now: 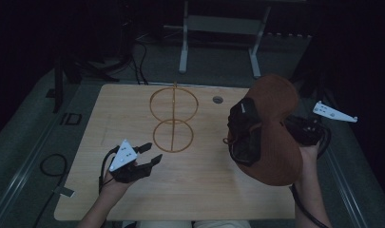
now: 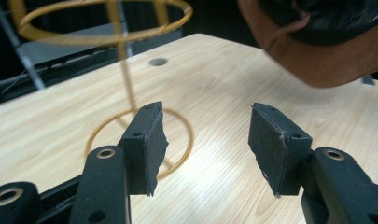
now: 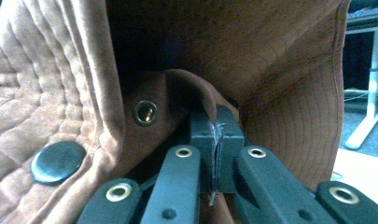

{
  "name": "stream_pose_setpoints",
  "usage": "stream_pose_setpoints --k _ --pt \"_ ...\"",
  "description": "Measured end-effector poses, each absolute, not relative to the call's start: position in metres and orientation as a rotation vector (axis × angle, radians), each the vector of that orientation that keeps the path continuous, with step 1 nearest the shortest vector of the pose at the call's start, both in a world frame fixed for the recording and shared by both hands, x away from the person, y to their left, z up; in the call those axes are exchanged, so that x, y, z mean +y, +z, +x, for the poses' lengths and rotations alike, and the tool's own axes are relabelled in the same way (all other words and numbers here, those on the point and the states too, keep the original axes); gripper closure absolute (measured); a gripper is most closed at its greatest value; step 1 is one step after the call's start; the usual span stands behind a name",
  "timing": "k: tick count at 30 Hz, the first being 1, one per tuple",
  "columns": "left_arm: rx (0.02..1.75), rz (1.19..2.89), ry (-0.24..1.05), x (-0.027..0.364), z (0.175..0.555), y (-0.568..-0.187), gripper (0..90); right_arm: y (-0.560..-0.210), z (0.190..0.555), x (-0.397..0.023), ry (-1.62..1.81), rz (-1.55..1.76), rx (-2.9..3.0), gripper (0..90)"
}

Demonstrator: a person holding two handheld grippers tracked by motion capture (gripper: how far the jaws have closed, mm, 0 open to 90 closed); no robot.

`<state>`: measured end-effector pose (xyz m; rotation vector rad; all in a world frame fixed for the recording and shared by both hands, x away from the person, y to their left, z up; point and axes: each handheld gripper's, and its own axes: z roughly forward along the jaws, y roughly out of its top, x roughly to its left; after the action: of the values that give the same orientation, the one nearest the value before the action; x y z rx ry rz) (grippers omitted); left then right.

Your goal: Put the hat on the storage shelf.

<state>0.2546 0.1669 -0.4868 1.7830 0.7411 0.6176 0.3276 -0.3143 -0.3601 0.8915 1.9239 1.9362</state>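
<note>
Dim room, light wooden table (image 1: 195, 190), grey carpeted floor (image 1: 214, 66), white desk legs (image 1: 183, 52) behind, dark surroundings

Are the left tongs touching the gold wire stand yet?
Apart. The left gripper view shows the left tongs open, with bare table between their pads and the gold wire stand; the high view shows the same gap.

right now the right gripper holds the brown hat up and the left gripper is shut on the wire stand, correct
Not quite. The left gripper is open and holds nothing; the left gripper view shows its jaws apart, short of the wire stand. The right gripper does hold the brown hat up.
</note>
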Motion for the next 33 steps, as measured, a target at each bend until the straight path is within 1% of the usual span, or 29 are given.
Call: stream_pose_setpoints --k 2,3,4,5,6,7,9,10,11,12,13,14,16,18,26,31,33 --pt "0.808 1.753 0.618 0.184 0.250 -0.500 45.1 -0.358 0.332 -0.314 1.938 0.896 1.912 88.9" --pt "0.831 1.742 0.616 0.190 0.248 -0.504 42.9 -0.356 0.334 -0.314 1.942 0.902 1.904 88.9" --pt "0.831 1.742 0.616 0.190 0.248 -0.504 42.4 -0.356 0.334 -0.314 1.942 0.902 1.904 88.9" --pt "0.867 1.728 0.622 0.200 0.245 -0.513 41.2 -0.354 0.340 -0.313 1.943 0.912 1.897 88.9" --pt "0.867 1.728 0.622 0.200 0.245 -0.513 37.9 -0.354 0.340 -0.313 1.943 0.912 1.897 88.9" --pt "0.894 1.725 0.627 0.205 0.243 -0.517 37.9 -0.352 0.343 -0.312 1.940 0.918 1.895 88.9" --pt "0.984 1.709 0.635 0.217 0.239 -0.530 25.0 -0.348 0.351 -0.308 1.931 0.925 1.888 88.9" --pt "1.014 1.706 0.633 0.220 0.239 -0.535 22.8 -0.347 0.354 -0.306 1.929 0.930 1.887 88.9" --pt "1.014 1.706 0.633 0.220 0.239 -0.535 15.7 -0.347 0.354 -0.306 1.929 0.930 1.887 88.9" --pt "1.028 1.706 0.631 0.223 0.238 -0.540 15.7 -0.347 0.357 -0.305 1.931 0.934 1.883 88.9" --pt "1.060 1.699 0.646 0.227 0.235 -0.547 10.3 -0.347 0.359 -0.304 1.929 0.944 1.882 88.9" --pt "1.060 1.699 0.646 0.227 0.235 -0.547 8.0 -0.347 0.359 -0.304 1.929 0.944 1.882 88.9" --pt "1.083 1.687 0.624 0.231 0.232 -0.553 6.5 -0.348 0.369 -0.298 1.928 0.964 1.884 88.9" --pt "1.102 1.691 0.640 0.233 0.230 -0.557 3.2 -0.348 0.371 -0.297 1.925 0.968 1.888 88.9" --pt "1.121 1.715 0.656 0.235 0.221 -0.569 3.0 -0.340 0.396 -0.280 1.958 0.983 1.877 88.9" --pt "1.121 1.688 0.663 0.237 0.220 -0.570 3.0 -0.331 0.407 -0.269 1.975 0.971 1.870 88.9" --pt "1.118 1.673 0.672 0.237 0.219 -0.569 3.0 -0.327 0.417 -0.256 1.979 0.976 1.879 88.9"
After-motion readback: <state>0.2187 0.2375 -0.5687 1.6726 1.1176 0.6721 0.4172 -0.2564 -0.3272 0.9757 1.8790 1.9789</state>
